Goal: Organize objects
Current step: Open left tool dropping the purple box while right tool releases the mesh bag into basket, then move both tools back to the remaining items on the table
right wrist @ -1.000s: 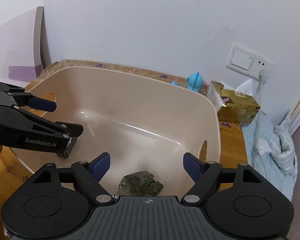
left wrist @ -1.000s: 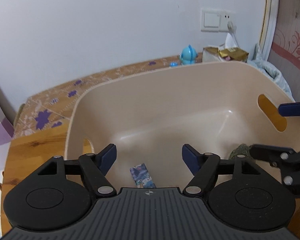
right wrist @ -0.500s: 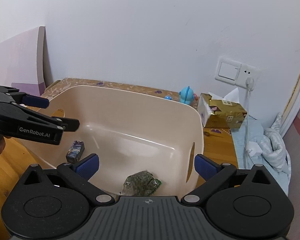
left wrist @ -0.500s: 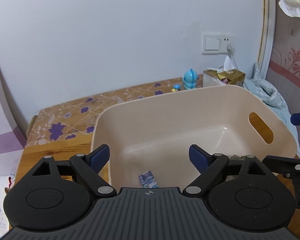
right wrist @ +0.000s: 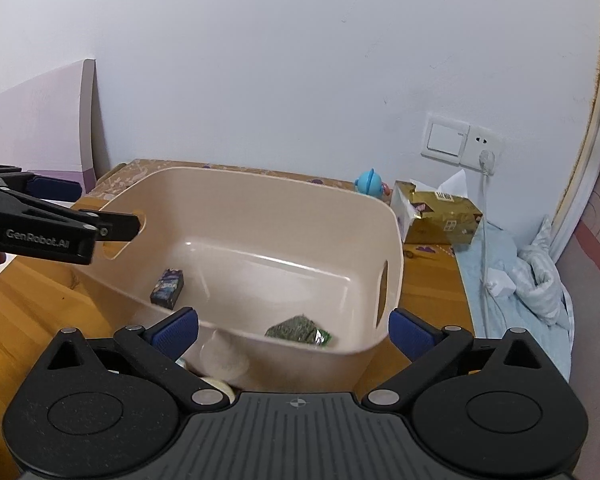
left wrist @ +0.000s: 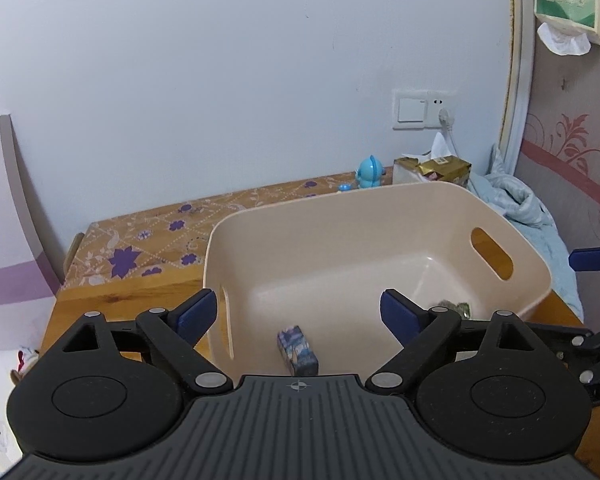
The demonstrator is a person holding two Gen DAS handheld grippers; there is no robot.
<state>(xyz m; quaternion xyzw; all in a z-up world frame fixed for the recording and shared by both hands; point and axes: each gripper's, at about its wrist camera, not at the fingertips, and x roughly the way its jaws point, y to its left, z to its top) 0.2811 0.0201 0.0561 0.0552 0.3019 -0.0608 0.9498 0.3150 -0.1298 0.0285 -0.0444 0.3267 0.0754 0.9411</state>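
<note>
Two things lie in the tub (right wrist: 260,200): a little box (right wrist: 167,287) at 9 o'clock, a green packet (right wrist: 299,330) at 6. The left gripper (left wrist: 298,314) and right gripper (right wrist: 294,330) have just opened, empty. More may wait outside.

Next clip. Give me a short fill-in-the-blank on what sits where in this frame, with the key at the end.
1. The small blue box and the green packet both lie inside the beige ____.
2. The left gripper holds ____ between its fingers.
3. The blue toy figure stands on the table beside the gold ____ box.
4. The right gripper has its jaws ____.

Missing words: bin; nothing; tissue; open
</note>
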